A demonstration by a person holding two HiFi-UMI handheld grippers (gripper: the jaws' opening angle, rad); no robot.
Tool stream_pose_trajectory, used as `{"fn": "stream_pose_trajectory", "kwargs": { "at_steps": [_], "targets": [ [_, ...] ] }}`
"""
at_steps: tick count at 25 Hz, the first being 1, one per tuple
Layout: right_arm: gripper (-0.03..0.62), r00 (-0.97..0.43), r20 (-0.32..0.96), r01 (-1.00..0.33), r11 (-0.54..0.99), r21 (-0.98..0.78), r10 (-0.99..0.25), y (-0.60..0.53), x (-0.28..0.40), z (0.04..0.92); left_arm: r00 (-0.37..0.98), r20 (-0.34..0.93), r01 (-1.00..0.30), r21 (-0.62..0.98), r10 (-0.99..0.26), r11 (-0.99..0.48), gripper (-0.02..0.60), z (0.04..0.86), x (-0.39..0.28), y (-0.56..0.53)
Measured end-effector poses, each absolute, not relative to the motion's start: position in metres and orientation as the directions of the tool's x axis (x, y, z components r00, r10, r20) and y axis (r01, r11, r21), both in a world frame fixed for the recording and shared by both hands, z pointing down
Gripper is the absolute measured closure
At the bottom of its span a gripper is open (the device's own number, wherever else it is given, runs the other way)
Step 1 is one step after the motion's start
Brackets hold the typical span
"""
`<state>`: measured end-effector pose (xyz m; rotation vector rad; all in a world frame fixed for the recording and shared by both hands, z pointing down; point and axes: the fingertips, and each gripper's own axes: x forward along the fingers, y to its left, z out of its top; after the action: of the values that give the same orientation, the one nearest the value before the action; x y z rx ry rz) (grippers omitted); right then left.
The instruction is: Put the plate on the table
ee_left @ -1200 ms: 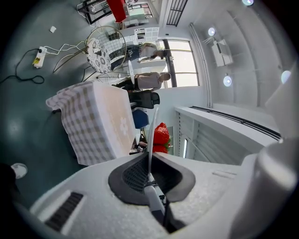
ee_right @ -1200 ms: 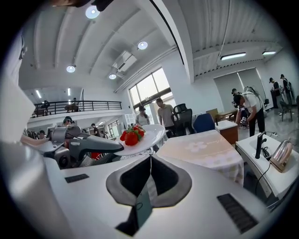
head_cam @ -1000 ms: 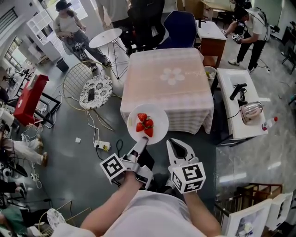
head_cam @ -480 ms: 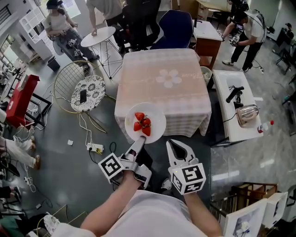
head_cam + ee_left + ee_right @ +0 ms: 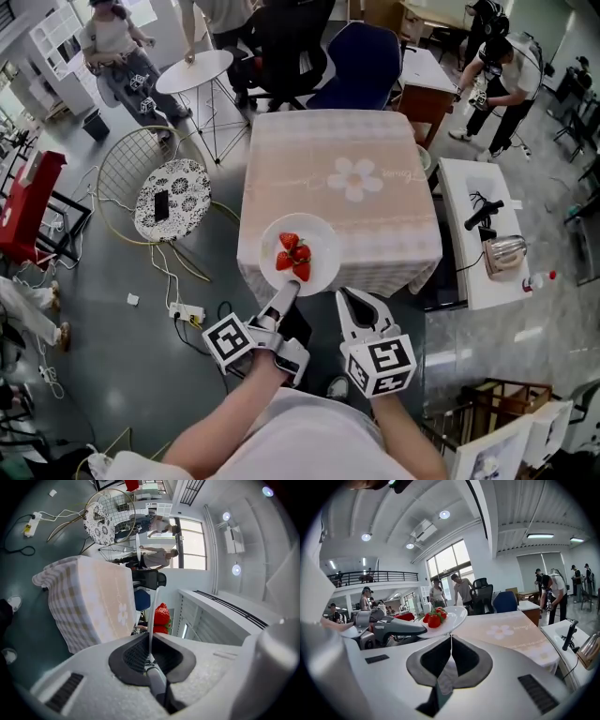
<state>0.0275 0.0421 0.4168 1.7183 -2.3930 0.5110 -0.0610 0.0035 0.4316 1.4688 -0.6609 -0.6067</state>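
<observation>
Bright, even light from ceiling lamps and windows; strong fisheye bending, edges perhaps slightly soft.

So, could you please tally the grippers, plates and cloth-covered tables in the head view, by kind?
grippers: 2 (left gripper, right gripper)
plate: 1
cloth-covered table: 1
total: 4

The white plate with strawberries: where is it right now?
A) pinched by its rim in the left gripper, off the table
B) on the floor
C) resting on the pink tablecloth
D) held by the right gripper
A: the left gripper is shut on the rim of the plate, holding it in the air; the right gripper is shut on nothing.
</observation>
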Motion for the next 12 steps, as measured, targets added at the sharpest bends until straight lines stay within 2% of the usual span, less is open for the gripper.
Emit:
{"fn": "stream_pose_trajectory", "kwargs": {
  "at_steps": [12],
  "targets": [
    [0.589,-0.302,0.358,-0.953,0.266,-0.147,-0.884,-0.040,-0.017,0.416,0.716,0.033,0.012,0.998,-0.697,0.060,0.566,0.441,-0.095,-0.074]
  ]
}}
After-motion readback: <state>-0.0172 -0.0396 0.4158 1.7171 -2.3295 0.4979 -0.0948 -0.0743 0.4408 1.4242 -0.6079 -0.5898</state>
